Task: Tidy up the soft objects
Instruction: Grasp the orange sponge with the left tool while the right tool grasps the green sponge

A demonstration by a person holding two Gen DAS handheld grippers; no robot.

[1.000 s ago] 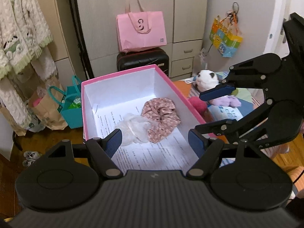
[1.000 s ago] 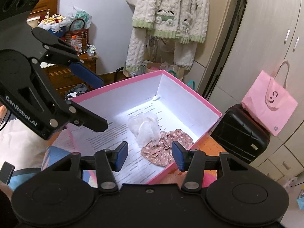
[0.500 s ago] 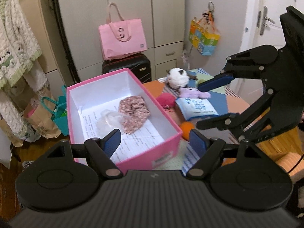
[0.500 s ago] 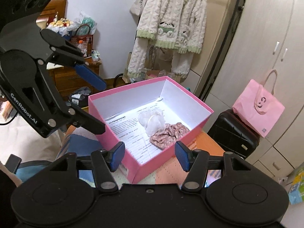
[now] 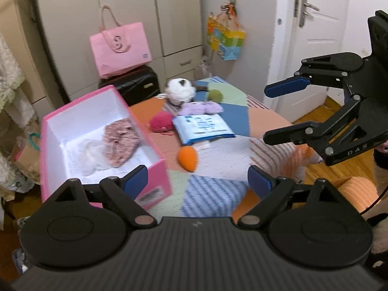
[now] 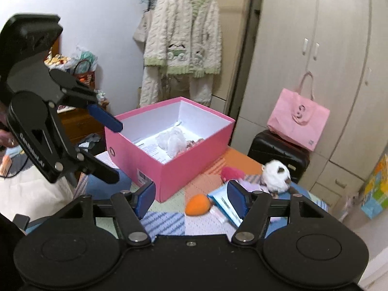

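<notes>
A pink box (image 5: 155,172) (image 6: 184,169) stands on the patchwork table and holds a floral scrunchie (image 5: 120,138) and a white fluffy one (image 5: 91,154) (image 6: 171,140). On the table beside it lie an orange soft carrot (image 5: 188,156) (image 6: 197,203), a magenta soft toy (image 5: 161,122) (image 6: 230,172), a lilac plush (image 5: 202,108), a white plush animal (image 5: 180,89) (image 6: 276,174), a green ball (image 5: 215,95) and a blue packet (image 5: 203,128). My left gripper (image 5: 197,181) is open and empty, above the table's near edge. My right gripper (image 6: 191,195) is open and empty, above the carrot.
A pink bag (image 5: 120,44) sits on a black suitcase (image 5: 135,87) by the wardrobe. A knitted cardigan (image 6: 181,36) hangs behind the box. A white door (image 5: 320,31) is at the right. A wooden dresser (image 6: 77,121) stands at the left.
Both grippers have pulled back and up from over the box, staying open. The table and the loose soft toys have come into view.
</notes>
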